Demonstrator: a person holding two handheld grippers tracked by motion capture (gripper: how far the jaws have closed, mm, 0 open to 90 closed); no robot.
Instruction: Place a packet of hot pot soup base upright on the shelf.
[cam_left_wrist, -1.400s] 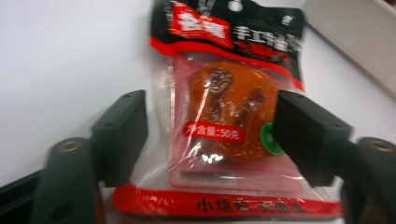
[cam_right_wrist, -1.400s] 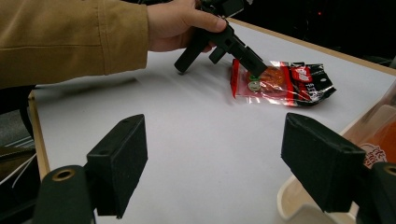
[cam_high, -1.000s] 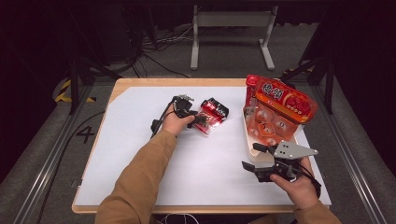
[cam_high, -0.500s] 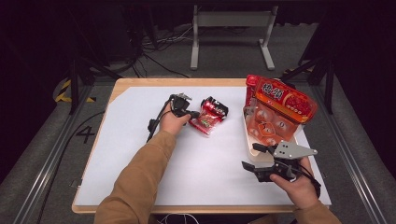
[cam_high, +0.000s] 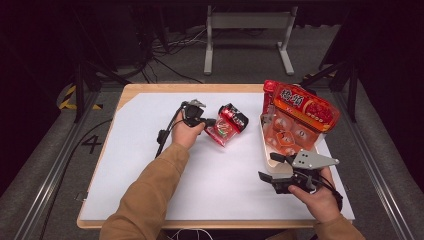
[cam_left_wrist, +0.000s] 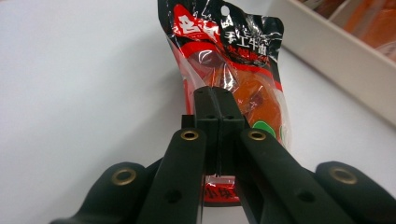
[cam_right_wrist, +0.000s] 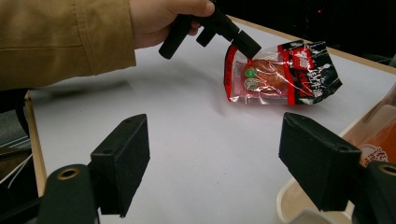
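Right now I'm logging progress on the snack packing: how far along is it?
Done: a large red bag and orange packs sit in the white tray. In hand: the left gripper has closed on the edge of the small snack packet, tilting it up off the white table sheet. Left: carrying it to the tray, judging by the layout. The right gripper waits open beside the tray.

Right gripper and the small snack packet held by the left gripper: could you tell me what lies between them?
Only bare white table cover lies between the open right gripper and the snack packet, as the right gripper view shows.
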